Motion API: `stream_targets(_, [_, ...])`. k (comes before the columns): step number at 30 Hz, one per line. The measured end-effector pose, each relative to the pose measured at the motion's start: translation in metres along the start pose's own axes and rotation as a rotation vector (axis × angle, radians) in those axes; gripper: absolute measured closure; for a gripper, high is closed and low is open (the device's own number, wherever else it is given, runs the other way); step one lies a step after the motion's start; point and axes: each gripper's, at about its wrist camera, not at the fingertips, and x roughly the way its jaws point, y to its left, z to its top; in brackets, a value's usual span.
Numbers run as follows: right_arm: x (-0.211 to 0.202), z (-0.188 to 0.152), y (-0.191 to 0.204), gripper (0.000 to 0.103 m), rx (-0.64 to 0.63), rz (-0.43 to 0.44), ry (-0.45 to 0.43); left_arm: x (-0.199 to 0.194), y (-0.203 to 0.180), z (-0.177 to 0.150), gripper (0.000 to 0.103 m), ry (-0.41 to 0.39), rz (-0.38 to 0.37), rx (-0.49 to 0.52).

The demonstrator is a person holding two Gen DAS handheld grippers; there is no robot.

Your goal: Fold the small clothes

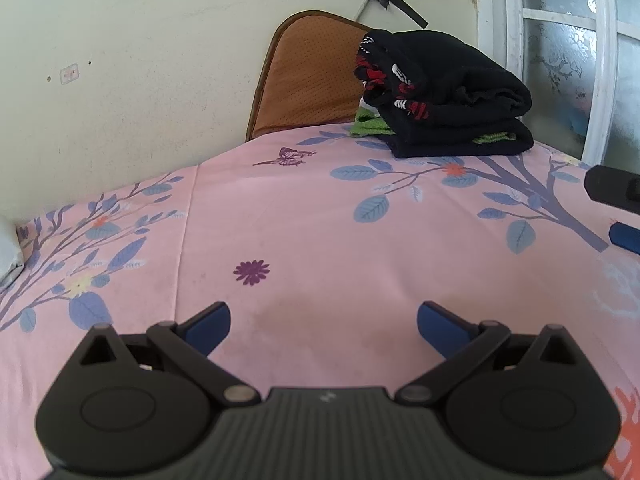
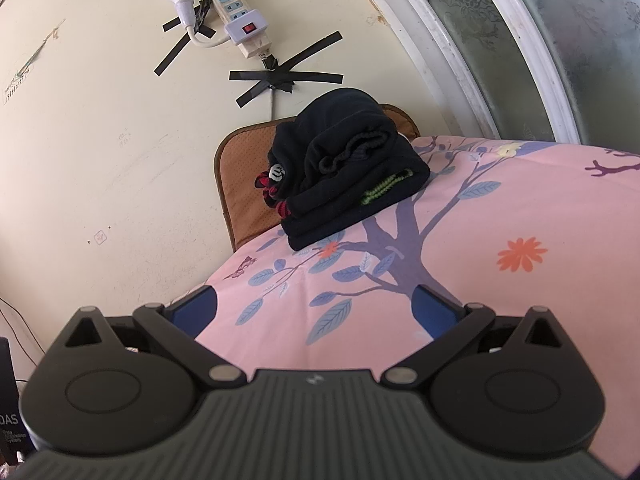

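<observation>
A stack of folded dark clothes (image 1: pixel 444 96), black with red and green bits showing, sits at the far corner of the bed; it also shows in the right wrist view (image 2: pixel 344 172). My left gripper (image 1: pixel 323 326) is open and empty, low over the pink floral sheet (image 1: pixel 320 240). My right gripper (image 2: pixel 316 310) is open and empty over the sheet (image 2: pixel 520 220), short of the stack. The right gripper's tips (image 1: pixel 612 200) show at the right edge of the left wrist view.
A brown cushion (image 1: pixel 308 80) leans on the wall behind the stack. A window frame (image 1: pixel 508 40) stands at the right. A power strip (image 2: pixel 240 16) and taped cable hang on the wall. A white pillow corner (image 1: pixel 8 252) lies at the left.
</observation>
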Motion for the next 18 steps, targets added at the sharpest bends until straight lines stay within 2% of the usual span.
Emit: stream_targets(18, [-0.0004,0.0000,-0.0006,0.000,0.001,0.001,0.000,-0.0011,-0.0026,-0.0010,0.000,-0.005,0.014,0.033])
